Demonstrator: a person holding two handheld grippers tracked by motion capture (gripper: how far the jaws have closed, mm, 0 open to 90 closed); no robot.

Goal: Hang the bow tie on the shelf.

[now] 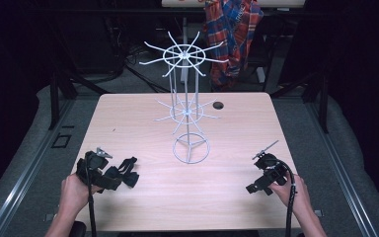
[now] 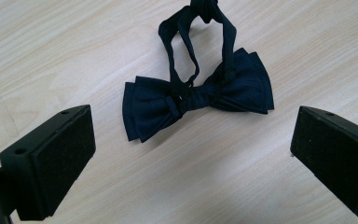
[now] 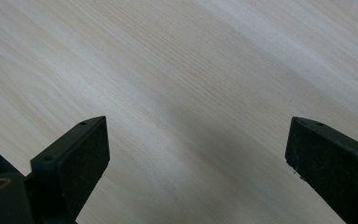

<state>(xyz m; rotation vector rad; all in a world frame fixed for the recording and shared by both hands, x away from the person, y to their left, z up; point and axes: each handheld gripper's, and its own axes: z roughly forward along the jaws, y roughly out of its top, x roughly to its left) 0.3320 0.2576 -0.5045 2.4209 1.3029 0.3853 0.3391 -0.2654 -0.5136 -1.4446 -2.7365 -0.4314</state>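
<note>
Nothing started, by the look: bow tie (image 2: 198, 95) lies flat on the table (image 1: 237, 197) just ahead of the wide-open left gripper (image 2: 191, 154), wire rack (image 1: 187, 98) bare, right gripper (image 3: 196, 158) open over bare wood.

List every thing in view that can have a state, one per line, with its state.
Left gripper: open, jaws wide apart, aimed at the bow tie, not touching it.
Right gripper: open, over bare wood.
Black fabric bow tie: lying flat on the table, strap looped, ungripped.
White wire two-tier rack: upright, hooks bare.
Light wooden table: bearing rack and bow tie.
Plaid shirt: hanging behind the table.
</note>
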